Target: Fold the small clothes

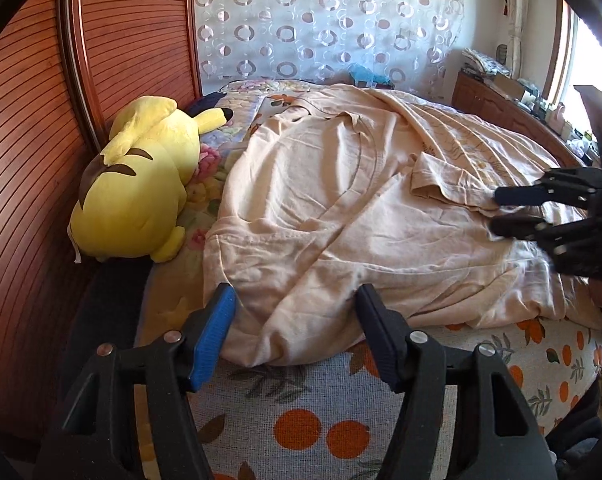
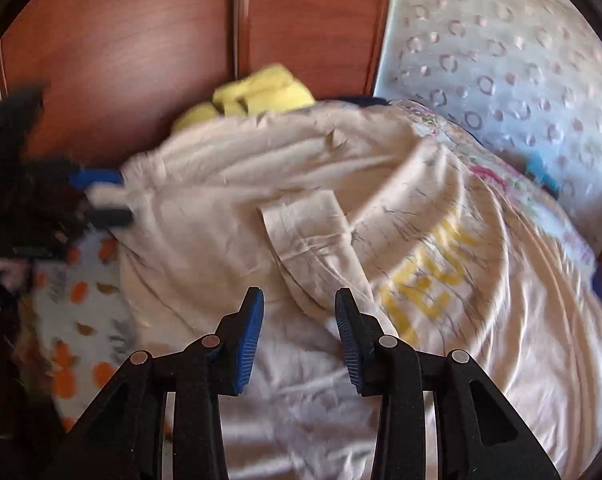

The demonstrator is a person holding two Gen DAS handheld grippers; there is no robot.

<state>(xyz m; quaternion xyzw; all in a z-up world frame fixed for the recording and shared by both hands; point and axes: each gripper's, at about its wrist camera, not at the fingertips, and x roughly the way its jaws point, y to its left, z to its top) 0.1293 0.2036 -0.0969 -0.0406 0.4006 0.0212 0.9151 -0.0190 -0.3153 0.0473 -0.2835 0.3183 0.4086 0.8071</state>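
Plainly, the bed [image 1: 285, 412] with its orange-fruit sheet took up most of the room, pushed against a slatted wooden headboard [image 1: 29, 184], and a cream T-shirt [image 1: 321, 216] lay spread over it, one short sleeve [image 1: 441, 182] already turned in across the body. A yellow Pikachu plush [image 1: 137, 192] lay just beside the shirt's far edge. The left gripper [image 1: 293, 336] stood at the near corner of the shirt, jaws parted on either side of the bunched hem and not pressing on it as far as I could see. The right gripper [image 2: 299, 336] hovered over the printed front, jaws apart with nothing caught between them. To my mind the step in hand was the next fold, and it wanted both pads biting a single layer at matching corners, the cloth drawn taut before it was carried over, lest the turned sleeve slip out
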